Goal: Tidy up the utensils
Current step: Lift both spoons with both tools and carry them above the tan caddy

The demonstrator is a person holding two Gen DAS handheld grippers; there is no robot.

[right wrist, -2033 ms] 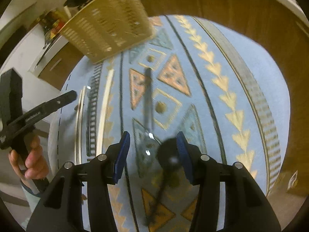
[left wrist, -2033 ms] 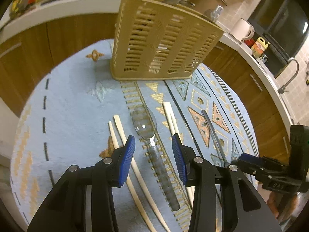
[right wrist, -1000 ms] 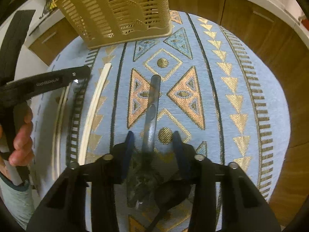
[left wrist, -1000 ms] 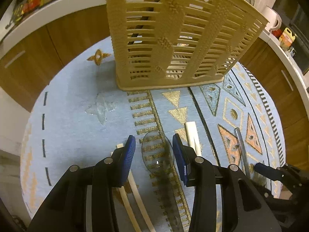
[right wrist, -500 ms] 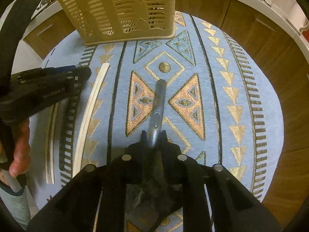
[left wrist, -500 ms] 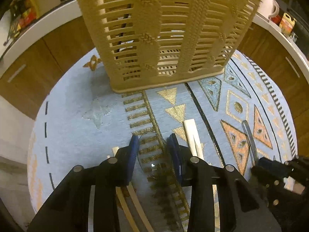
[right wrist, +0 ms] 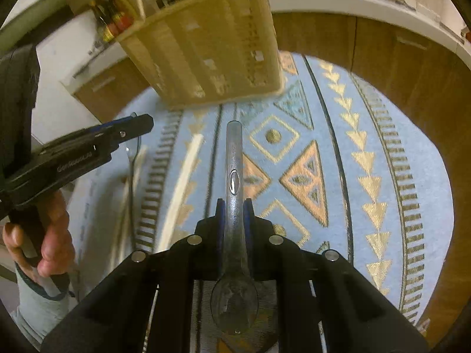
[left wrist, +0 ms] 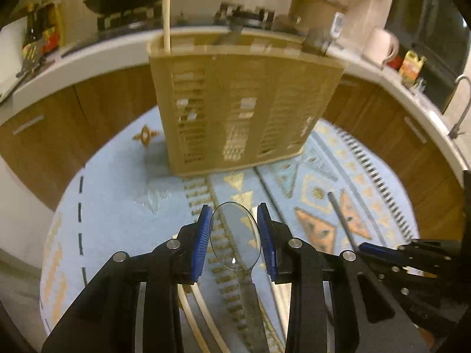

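My left gripper (left wrist: pixel 234 223) is shut on the bowl of a clear plastic spoon (left wrist: pixel 235 235) and holds it lifted above the patterned blue mat (left wrist: pixel 117 206). My right gripper (right wrist: pixel 234 206) is shut on the neck of a metal spoon (right wrist: pixel 234 161), handle pointing forward, bowl back between the arms. The beige slotted utensil basket (left wrist: pixel 241 108) stands upright at the far side of the mat, with a pale stick (left wrist: pixel 167 17) standing in its left corner. It also shows in the right wrist view (right wrist: pixel 206 50). The left gripper appears in the right wrist view (right wrist: pixel 129 126).
Pale chopsticks (left wrist: pixel 200 309) lie on the mat under my left gripper, and another pale one (right wrist: pixel 185 170) lies left of the metal spoon. Wooden cabinets (left wrist: pixel 59 123) and a white counter (left wrist: pixel 88 50) with a stove, pot and bottles surround the round table.
Both grippers have closed on their spoons and lifted them off the mat. The basket now looks farther and lower in both views.
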